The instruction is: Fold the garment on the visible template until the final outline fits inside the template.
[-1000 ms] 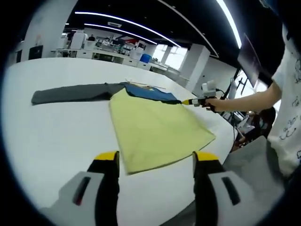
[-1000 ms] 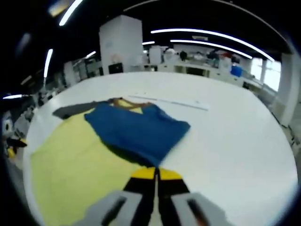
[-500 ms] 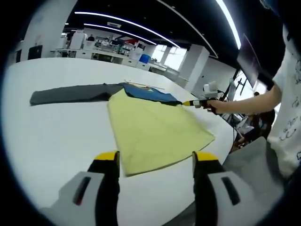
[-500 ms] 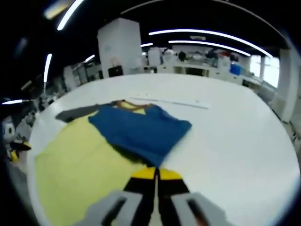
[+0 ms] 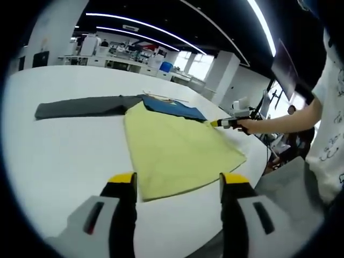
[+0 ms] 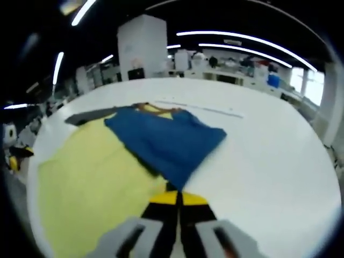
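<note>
Surface [image 5: 59, 150] — broad, white, matte; carries the garment and a thin pale strip [image 6: 207, 110] lying beyond the collar.

Garment [image 5: 177, 145] — long-sleeved top, laid flat near the middle of the surface. Body pale yellow, smooth, with few creases. One dark grey sleeve [image 5: 80, 106] stretches straight out to the side, flat on the surface. The other side shows blue cloth [image 6: 166, 142] folded over onto the yellow body, its edge rumpled and slightly raised where it meets the tongs. An ochre-trimmed collar shows at the far end in the right gripper view.

Person — white printed shirt, forearm reaching in at the right of the left gripper view.

Right tongs [image 6: 177, 199] — yellow-tipped jaws together, clamped on the near corner of the blue cloth; seen also in the left gripper view [image 5: 215, 123] at the garment's edge.

Left tongs [image 5: 177, 183] — jaws apart, holding nothing, hovering short of the yellow hem.
</note>
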Available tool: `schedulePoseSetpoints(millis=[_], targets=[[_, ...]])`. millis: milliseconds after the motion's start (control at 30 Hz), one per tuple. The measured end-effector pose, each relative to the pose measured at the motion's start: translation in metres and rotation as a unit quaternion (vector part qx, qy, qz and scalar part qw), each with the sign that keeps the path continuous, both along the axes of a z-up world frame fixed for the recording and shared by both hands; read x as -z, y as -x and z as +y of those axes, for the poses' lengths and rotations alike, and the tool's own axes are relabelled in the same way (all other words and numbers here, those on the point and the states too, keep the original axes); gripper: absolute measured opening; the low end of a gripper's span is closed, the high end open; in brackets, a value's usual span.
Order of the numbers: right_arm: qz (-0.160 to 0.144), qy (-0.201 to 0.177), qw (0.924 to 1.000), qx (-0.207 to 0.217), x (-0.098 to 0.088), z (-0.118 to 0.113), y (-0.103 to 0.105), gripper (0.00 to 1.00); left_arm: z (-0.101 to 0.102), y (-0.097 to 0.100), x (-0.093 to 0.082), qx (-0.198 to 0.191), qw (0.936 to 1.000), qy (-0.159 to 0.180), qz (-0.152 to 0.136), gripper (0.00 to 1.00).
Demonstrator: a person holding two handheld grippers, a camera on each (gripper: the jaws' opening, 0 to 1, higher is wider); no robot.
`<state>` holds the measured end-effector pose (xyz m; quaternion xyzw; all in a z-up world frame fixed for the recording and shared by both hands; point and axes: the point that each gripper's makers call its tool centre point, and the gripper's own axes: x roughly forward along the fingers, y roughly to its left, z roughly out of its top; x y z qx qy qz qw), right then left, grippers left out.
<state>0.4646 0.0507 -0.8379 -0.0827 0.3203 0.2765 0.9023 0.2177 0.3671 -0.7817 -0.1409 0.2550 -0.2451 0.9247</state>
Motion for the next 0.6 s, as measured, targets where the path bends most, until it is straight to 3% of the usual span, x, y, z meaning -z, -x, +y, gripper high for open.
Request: schedulePoseSetpoints(millis=[133,400,467,533,600], targets=[[-0.011,0.02,0.9995,-0.02,-0.004,0.002,0.005,0.0,0.0,0.001,0.001,0.0,1.0,0.0,0.001,0.59],[-0.027,0.006,0.9996,-0.002,-0.01,-0.002,-0.003,0.0,-0.001,0.001,0.002,0.001,1.0,0.002,0.002,0.59],[-0.035,0.006,0.9994,-0.005,-0.012,0.0,-0.006,0.07,-0.001,0.002,0.002,0.0,1.0,0.003,0.004,0.58],[-0.052,0.025,0.9983,-0.01,-0.013,-0.003,-0.01,0.04,-0.001,0.002,0.003,0.0,1.0,0.003,0.005,0.58],[-0.049,0.021,0.9986,-0.009,-0.013,-0.003,-0.01,0.01,-0.001,0.003,0.004,0.001,1.0,0.003,0.006,0.58]])
